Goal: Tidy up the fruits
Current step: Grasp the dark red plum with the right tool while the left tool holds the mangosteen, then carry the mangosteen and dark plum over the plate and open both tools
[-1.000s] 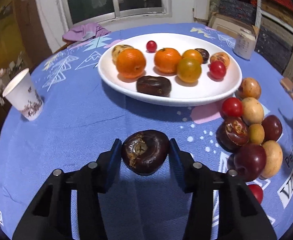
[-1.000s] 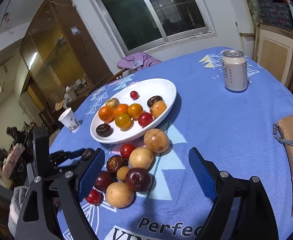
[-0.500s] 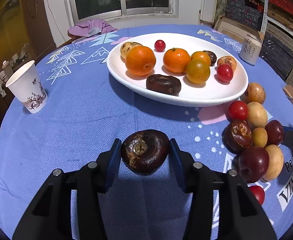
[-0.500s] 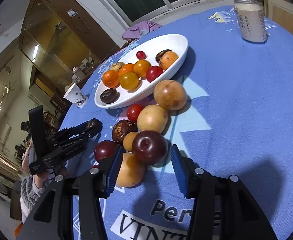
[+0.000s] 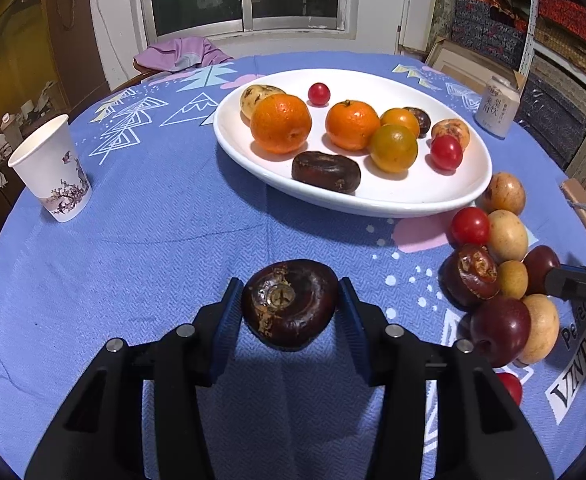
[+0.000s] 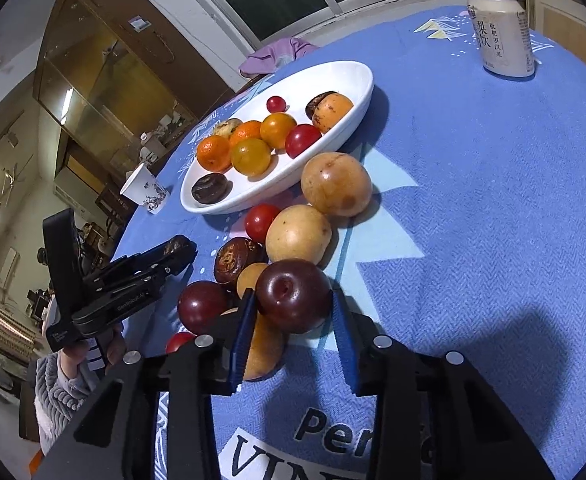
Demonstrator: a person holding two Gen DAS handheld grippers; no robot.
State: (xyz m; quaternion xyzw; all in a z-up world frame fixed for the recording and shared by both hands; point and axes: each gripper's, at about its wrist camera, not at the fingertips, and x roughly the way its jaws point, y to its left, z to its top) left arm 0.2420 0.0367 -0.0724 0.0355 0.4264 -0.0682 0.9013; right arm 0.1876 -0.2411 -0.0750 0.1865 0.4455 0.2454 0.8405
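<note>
Near table's front edge, your right gripper (image 6: 293, 312), wide open a second ago, is closing on plum (image 6: 293, 295); left gripper (image 5: 289, 312) still pinches dark fruit (image 5: 289, 303). Both bound for plate (image 5: 433, 196).

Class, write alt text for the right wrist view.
The right tongs are closing around a dark red plum in a fruit pile on a blue tablecloth; a white oval plate of fruit lies behind.
</note>
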